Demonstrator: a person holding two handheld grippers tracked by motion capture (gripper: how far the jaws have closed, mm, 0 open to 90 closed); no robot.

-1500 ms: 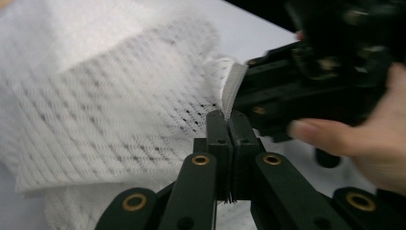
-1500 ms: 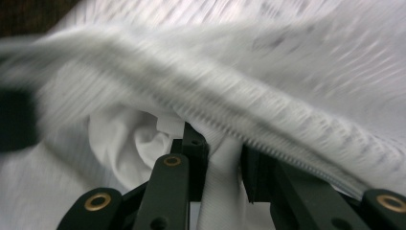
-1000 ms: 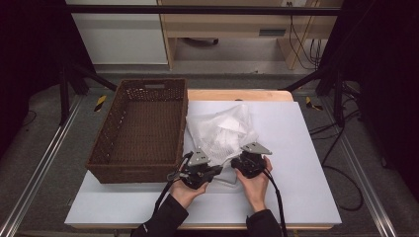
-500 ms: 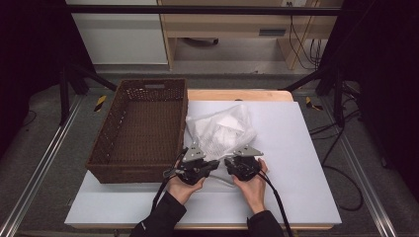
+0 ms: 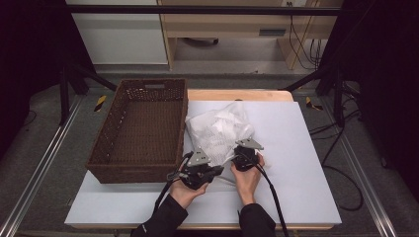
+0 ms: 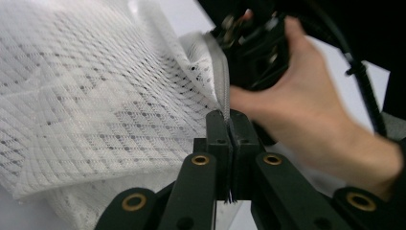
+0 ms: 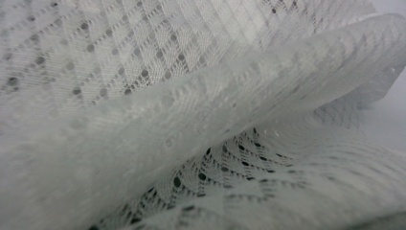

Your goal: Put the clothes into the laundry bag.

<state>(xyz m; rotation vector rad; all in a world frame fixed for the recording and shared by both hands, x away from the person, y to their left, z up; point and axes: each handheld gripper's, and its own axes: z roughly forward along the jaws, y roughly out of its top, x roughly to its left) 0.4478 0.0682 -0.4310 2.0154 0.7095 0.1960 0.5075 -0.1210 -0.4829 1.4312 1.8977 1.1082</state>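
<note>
The white mesh bag (image 5: 220,132) lay crumpled on the bench (image 5: 296,148), just to the right of the brown wicker basket (image 5: 143,128) and touching or nearly touching its right wall. Its near edge faced the person, and along that edge ran a grey zipper band (image 6: 223,91), seen from the left gripper view rising straight out of the left claw (image 6: 229,125).

The left claw was pressed together on that zipper band, its two black tips with only the fabric edge between them. The right claw (image 5: 243,152) sat at the bag's near right corner, pushed in among the folds of mesh (image 7: 201,120); its jaws had just been closing, with netting crowded round them, but whether the tips already pinched the cloth I could not tell, since its own view was taken up by blurred fabric at close range.

Judged from this, the work stood early. One grip on the bag's edge was made and a second was being taken. Still to do, by my reckoning: secure the right hold, then lift or open the bag. The basket stood empty beside it, so if the bag was bound there, none of that move had been done.
</note>
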